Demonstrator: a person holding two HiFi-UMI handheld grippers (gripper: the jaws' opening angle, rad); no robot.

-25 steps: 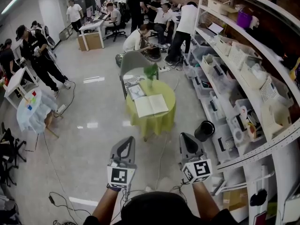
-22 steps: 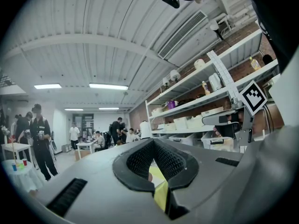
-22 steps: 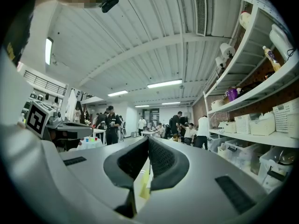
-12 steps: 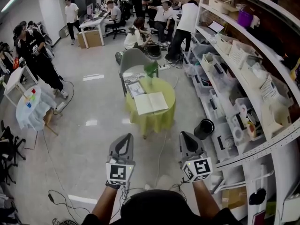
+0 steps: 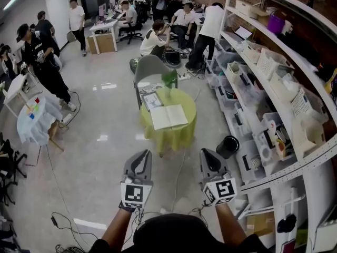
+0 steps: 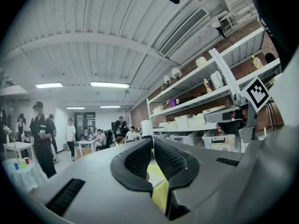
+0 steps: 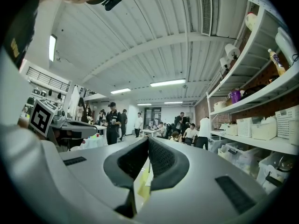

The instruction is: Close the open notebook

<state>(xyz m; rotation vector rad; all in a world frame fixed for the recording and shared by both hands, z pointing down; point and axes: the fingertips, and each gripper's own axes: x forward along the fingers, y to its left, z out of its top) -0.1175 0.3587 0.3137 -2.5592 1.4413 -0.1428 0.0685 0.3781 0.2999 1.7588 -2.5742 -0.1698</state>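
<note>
On the round table (image 5: 171, 139) well ahead of us, the notebook (image 5: 169, 117) lies open, pages up, near a plant (image 5: 169, 80) and just beside a booklet (image 5: 152, 100). We hold both grippers level and far short of it. The left gripper (image 5: 141, 155) and the right gripper (image 5: 206, 153) each have their jaws pressed together, with nothing between them.

We judge the approach to be the first risk: a cable (image 5: 180, 174) crosses the floor between us and the table, and a bin (image 5: 227, 146) stands to the right. At the table, closed jaws may simply shove the notebook across the cloth. A wide sweep of the cover might knock the plant or drag the booklet.
</note>
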